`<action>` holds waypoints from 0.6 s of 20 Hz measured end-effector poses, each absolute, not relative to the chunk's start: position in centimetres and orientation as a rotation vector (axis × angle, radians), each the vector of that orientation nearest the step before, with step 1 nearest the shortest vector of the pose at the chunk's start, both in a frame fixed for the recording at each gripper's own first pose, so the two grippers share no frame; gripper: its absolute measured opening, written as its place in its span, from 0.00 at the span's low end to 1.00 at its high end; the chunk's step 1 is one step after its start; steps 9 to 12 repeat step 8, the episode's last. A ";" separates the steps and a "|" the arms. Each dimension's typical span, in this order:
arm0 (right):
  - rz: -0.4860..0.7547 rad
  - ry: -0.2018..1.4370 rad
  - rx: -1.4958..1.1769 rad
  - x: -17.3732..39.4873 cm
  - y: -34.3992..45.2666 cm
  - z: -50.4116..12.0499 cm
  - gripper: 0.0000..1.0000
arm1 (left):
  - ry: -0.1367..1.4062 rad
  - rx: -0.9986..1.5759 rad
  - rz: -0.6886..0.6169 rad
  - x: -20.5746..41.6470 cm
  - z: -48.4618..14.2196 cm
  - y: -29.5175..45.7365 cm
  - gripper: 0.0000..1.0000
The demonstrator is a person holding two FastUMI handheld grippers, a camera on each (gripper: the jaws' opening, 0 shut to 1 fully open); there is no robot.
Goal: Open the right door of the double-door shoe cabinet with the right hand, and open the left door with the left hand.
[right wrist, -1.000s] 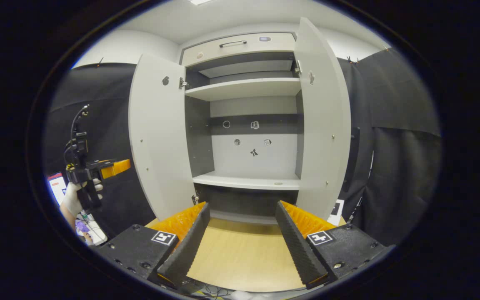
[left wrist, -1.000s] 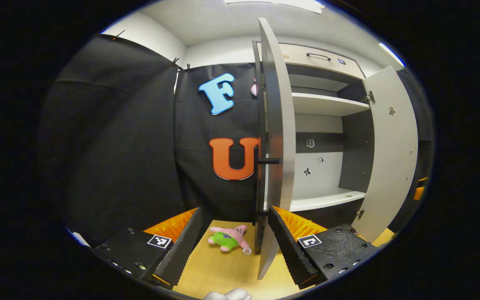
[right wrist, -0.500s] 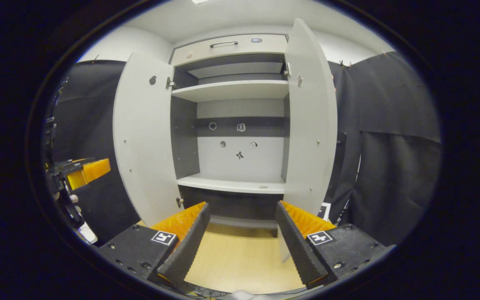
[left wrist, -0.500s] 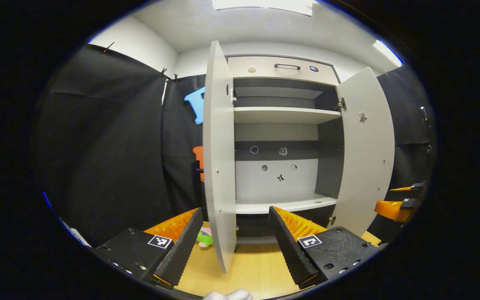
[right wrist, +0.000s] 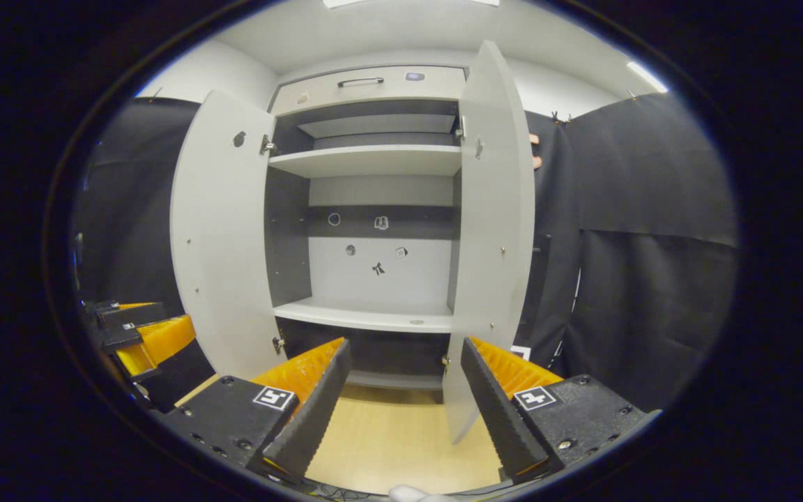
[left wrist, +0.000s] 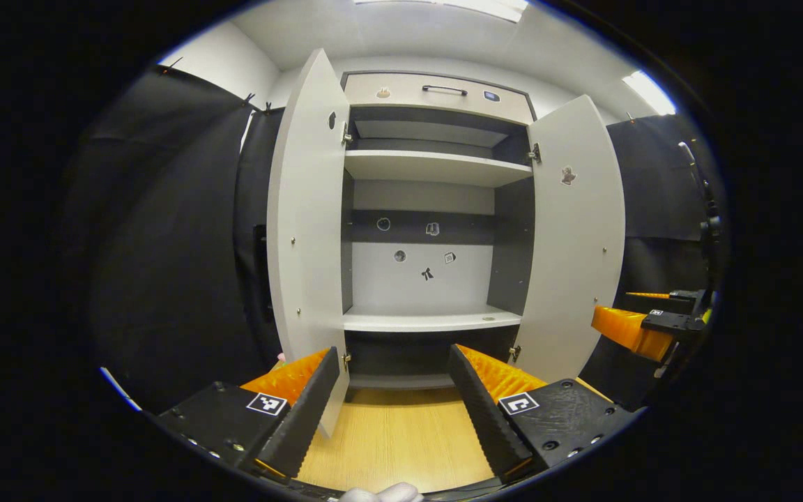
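Left gripper view faces the shoe cabinet (left wrist: 436,94) head-on, its left door (left wrist: 307,209) and right door (left wrist: 576,237) both swung wide, baring pale shelves (left wrist: 429,166) and a grey back panel with small stickers. The left gripper (left wrist: 394,401) hovers before the opening over a light wooden floor (left wrist: 394,439), fingers spread wide and holding nothing; the right gripper (left wrist: 642,331) shows off at the right edge. Black cloth (left wrist: 164,244) hangs on both sides under a white ceiling with a bright light panel. In the right gripper view, the right gripper (right wrist: 405,401) likewise stands wide and empty before the open cabinet.
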State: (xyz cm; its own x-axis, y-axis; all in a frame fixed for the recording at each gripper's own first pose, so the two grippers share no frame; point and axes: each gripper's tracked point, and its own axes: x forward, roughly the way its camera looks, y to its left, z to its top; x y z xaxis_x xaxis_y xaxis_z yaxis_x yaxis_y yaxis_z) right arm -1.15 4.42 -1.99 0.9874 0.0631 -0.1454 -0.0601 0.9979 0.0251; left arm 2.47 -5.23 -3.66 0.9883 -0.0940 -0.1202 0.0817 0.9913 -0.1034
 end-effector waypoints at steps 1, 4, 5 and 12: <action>0.058 0.143 0.023 -1.1 4.2 -1.9 0.99 | 0.120 -0.094 -0.083 2.6 -3.6 -5.1 0.95; 0.054 0.137 0.030 -1.1 4.0 -1.7 0.99 | 0.105 -0.074 -0.066 2.6 -3.3 -4.5 0.94; 0.053 0.133 0.031 -1.1 4.1 -1.5 0.99 | 0.095 -0.071 -0.061 2.8 -3.0 -4.4 0.94; 0.049 0.123 0.028 -1.1 4.1 -1.1 0.99 | 0.082 -0.059 -0.059 2.8 -2.5 -4.2 0.94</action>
